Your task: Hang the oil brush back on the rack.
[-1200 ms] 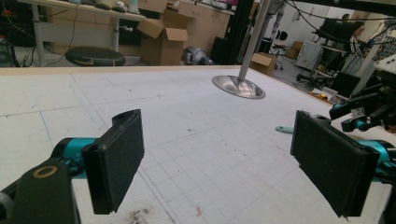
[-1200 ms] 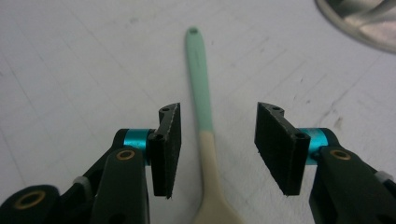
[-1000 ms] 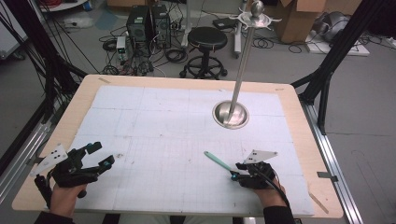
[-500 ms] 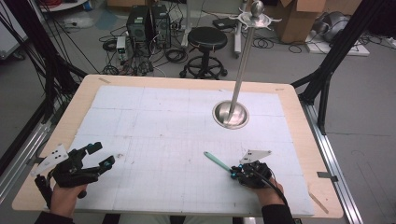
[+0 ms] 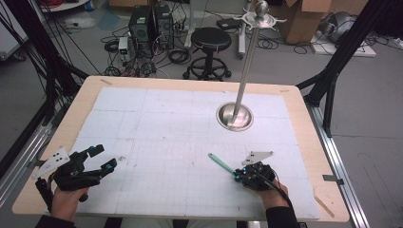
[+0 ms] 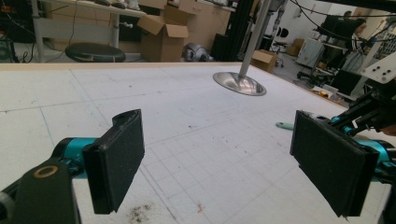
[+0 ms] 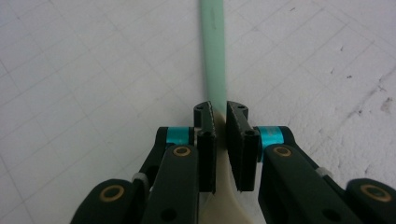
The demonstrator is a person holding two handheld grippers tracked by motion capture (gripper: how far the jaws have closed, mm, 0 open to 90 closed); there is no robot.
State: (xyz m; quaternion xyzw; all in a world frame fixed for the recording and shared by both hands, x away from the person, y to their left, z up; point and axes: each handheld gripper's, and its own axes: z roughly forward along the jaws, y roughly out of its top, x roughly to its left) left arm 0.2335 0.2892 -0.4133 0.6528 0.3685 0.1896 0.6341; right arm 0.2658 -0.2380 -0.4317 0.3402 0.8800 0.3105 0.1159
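Note:
A slim utensil (image 5: 220, 163) with a pale green handle (image 7: 214, 56) and a cream end lies flat on the white gridded mat (image 5: 180, 137), right of centre near the front. My right gripper (image 5: 236, 175) sits low over it. Its jaws have just been closing and now pinch the utensil where green meets cream (image 7: 220, 122). My left gripper (image 5: 105, 157) hovers at the front left of the table with its jaws wide apart (image 6: 219, 163) and nothing between them. Past its right pad, the utensil's tip (image 6: 284, 125) and the right gripper (image 6: 369, 112) appear.
A tall metal pole on a round dished base (image 5: 234, 116) stands on the mat behind the right gripper, also seen ahead of the left gripper (image 6: 239, 84). The wooden table edge (image 5: 332, 190) borders the mat. A stool, boxes and cables lie on the floor beyond.
The right gripper's jaws have drawn together on the utensil's handle. Both hands stay where they were, and the utensil has not shifted.

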